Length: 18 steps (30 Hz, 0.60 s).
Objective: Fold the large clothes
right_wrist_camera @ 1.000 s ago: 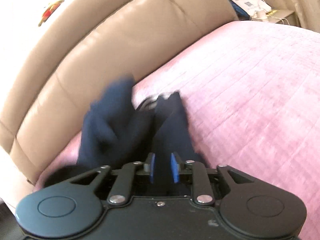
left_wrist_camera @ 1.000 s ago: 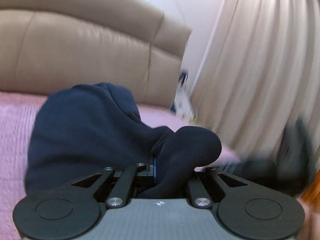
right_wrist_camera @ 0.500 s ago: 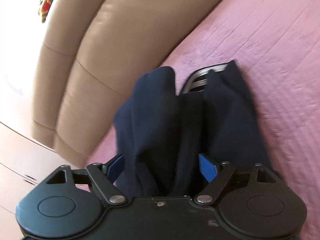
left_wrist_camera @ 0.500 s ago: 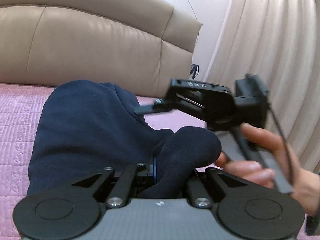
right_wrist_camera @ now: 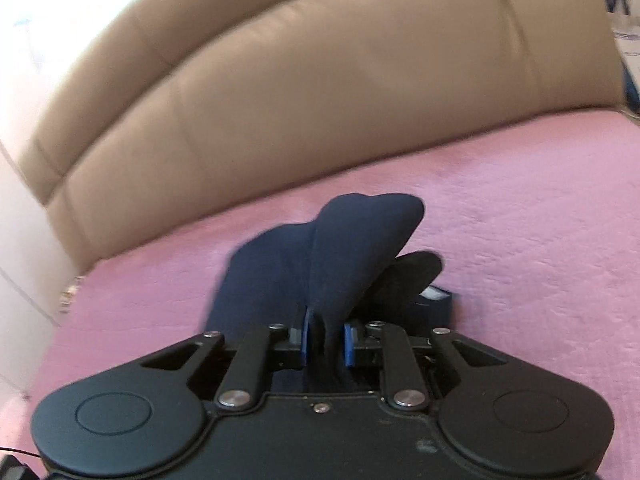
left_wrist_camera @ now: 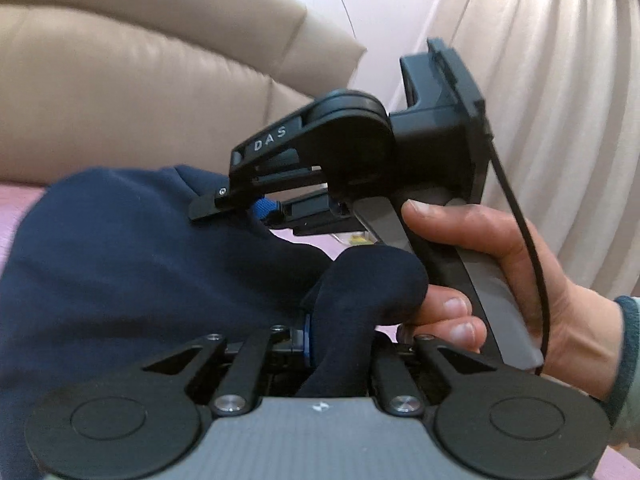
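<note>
A navy garment (left_wrist_camera: 140, 260) lies bunched over the pink bed cover (right_wrist_camera: 520, 220). My left gripper (left_wrist_camera: 316, 332) is shut on a fold of it, and cloth bulges out over the pads. In the right wrist view, a raised fold of the garment (right_wrist_camera: 352, 240) stands between the blue pads of my right gripper (right_wrist_camera: 326, 340). Its jaws are closing and pinch the fold. In the left wrist view the right gripper (left_wrist_camera: 240, 210) reaches onto the garment from the right, held by a person's hand (left_wrist_camera: 500, 248).
A tan padded headboard (right_wrist_camera: 320, 80) runs along the far side of the bed. Cream curtains (left_wrist_camera: 560, 80) hang at the right in the left wrist view. A dark object (right_wrist_camera: 412, 276) with a white label sits just behind the raised fold.
The right gripper came in from the right, opened wide around the cloth, then closed onto a fold and rolled level. The left gripper kept its hold and shifted slightly.
</note>
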Each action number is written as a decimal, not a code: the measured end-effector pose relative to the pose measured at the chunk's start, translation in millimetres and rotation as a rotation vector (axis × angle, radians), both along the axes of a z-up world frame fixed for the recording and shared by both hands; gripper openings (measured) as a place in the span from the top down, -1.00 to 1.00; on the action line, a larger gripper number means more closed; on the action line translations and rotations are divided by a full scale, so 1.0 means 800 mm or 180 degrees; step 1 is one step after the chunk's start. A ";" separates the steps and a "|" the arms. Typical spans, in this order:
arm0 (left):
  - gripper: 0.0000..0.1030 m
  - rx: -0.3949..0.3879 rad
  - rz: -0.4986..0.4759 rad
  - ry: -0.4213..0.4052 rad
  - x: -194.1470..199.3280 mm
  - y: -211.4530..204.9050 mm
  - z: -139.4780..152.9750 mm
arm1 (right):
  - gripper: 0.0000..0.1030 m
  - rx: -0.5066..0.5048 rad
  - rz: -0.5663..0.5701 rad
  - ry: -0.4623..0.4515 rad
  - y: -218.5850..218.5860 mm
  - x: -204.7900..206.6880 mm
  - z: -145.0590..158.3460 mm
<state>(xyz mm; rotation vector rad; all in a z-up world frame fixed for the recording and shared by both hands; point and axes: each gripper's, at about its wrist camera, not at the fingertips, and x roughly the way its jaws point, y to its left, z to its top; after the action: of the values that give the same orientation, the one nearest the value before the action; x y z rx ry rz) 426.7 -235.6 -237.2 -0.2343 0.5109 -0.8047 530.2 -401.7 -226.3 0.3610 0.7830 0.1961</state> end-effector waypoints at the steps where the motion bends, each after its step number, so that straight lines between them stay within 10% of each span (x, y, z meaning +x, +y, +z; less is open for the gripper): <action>1: 0.83 0.0061 -0.0023 0.0077 0.007 -0.010 -0.010 | 0.59 -0.0039 -0.0047 0.0117 -0.003 0.005 -0.017; 5: 0.66 0.0633 -0.0143 0.0256 0.010 -0.035 -0.051 | 0.06 -0.0157 -0.0173 0.0480 0.005 0.013 -0.085; 7: 0.17 0.0898 -0.0427 0.0218 -0.007 -0.036 -0.066 | -0.29 -0.0190 -0.0282 0.0449 0.004 0.003 -0.087; 10: 0.13 0.1170 -0.0748 -0.0049 -0.041 -0.022 -0.059 | -0.50 -0.0078 -0.0377 0.0433 -0.015 -0.013 -0.070; 18: 0.17 0.0220 -0.0520 0.0160 -0.058 0.123 0.031 | -0.50 -0.0416 -0.0417 0.0063 0.013 -0.130 0.011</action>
<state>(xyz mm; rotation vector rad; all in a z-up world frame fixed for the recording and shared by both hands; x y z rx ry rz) 380.4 -137.6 -212.3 -0.1506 0.6098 -0.9400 426.3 -391.6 -217.1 0.2896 0.7846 0.0185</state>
